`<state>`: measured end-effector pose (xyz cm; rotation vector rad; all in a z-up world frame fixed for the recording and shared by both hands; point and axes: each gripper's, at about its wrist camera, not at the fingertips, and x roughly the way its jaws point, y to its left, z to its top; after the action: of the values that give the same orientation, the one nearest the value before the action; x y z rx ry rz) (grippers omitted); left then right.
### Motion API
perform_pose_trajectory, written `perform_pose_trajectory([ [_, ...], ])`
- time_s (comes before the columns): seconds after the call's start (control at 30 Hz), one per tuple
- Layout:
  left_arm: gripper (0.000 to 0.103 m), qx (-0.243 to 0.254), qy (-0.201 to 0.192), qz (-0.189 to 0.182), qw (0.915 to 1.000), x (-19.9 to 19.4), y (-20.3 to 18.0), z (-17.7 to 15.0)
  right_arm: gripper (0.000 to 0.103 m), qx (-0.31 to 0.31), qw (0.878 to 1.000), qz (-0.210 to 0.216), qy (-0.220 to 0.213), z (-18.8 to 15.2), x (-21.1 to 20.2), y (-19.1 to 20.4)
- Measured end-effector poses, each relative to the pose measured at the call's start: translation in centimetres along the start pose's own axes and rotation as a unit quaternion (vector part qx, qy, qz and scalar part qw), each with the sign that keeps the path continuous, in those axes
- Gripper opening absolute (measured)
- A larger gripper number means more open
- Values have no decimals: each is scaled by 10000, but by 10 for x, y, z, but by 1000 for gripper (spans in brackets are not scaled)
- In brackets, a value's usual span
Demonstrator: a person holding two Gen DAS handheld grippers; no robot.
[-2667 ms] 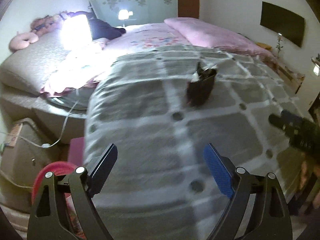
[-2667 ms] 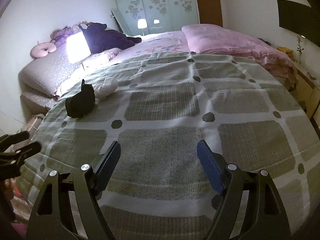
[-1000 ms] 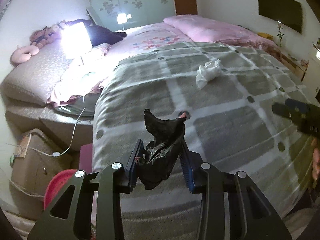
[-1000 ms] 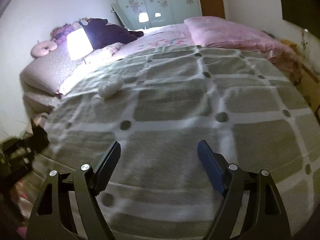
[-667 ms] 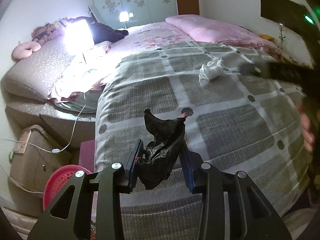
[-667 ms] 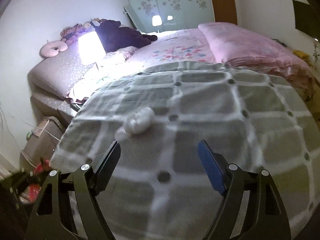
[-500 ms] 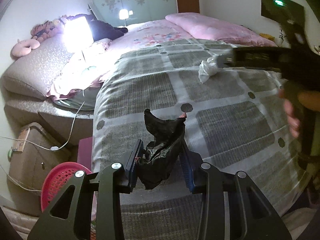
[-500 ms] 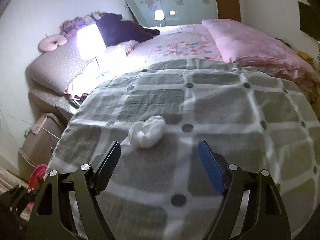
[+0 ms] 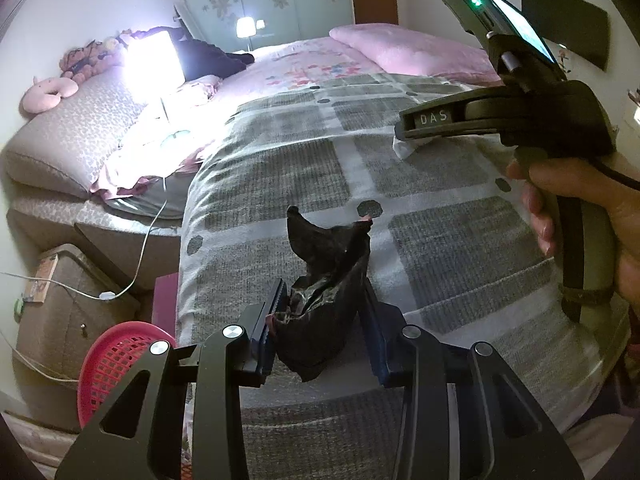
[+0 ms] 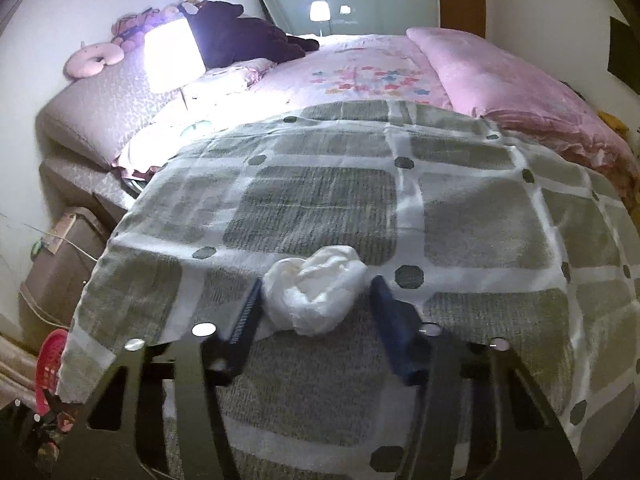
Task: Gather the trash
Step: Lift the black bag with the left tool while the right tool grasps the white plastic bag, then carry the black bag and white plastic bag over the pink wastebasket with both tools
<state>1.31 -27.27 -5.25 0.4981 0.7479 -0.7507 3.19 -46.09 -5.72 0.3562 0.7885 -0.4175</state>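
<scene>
Left gripper [image 9: 320, 320]: I see its pads clamped on a crumpled black plastic bag [image 9: 324, 288], long axis upright, pointed corners up.
Right gripper [image 10: 316, 308]: jaws have just been closing; the white crumpled tissue wad [image 10: 316, 292] sits between them on the checked blanket [image 10: 480, 220]. Pad contact: I cannot tell.
Left view only: hand [image 9: 592, 216] on the right tool's handle; pink mesh basket [image 9: 120, 356] beside the bed.
Right view only: the wad's soft, rounded folds.
</scene>
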Motion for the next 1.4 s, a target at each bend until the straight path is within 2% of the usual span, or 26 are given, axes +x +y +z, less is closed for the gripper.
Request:
perform_pose_trajectory([
  [0.33,35,6,-22,7,10000,-2,0,-1,40,-86,9997,243,-47,-23,-26,3],
  [0.53,35,16,-36,-19,10000,-3,-2,-2,40,-75,9983,582,-55,-59,-58,-4],
  [0.7,35,47,-53,-49,10000,-6,-6,-4,40,-13,9975,706,-21,-95,-82,-11],
  [0.83,35,44,-41,-94,9999,-6,-9,-5,40,-97,9979,631,-59,-117,-100,-13],
  [1.07,35,33,-44,-123,9999,-8,-13,-7,41,-198,9984,515,-137,-136,-113,-19],
  [1.13,35,26,-54,-144,9999,-8,-14,-8,44,-191,9983,517,-175,-139,-114,-20],
  [1.2,36,13,-79,-149,9999,-9,-15,-9,60,-152,9981,559,-206,-141,-115,-20],
  [1.23,38,-9,-88,-149,9999,-9,-14,-9,65,-133,9982,542,-225,-141,-115,-20],
  [1.27,47,-37,-86,-150,9998,-9,-14,-9,71,-102,9984,495,-264,-142,-116,-20],
  [1.3,54,-77,-71,-161,9998,-9,-12,-10,71,-100,9984,486,-279,-143,-117,-20],
  [1.33,66,-177,-18,-232,9996,-7,-9,-10,71,-110,9984,487,-276,-143,-117,-20],
  [1.4,67,-309,-33,-317,9990,-6,-7,-11,71,-137,9985,438,-291,-145,-117,-21],
])
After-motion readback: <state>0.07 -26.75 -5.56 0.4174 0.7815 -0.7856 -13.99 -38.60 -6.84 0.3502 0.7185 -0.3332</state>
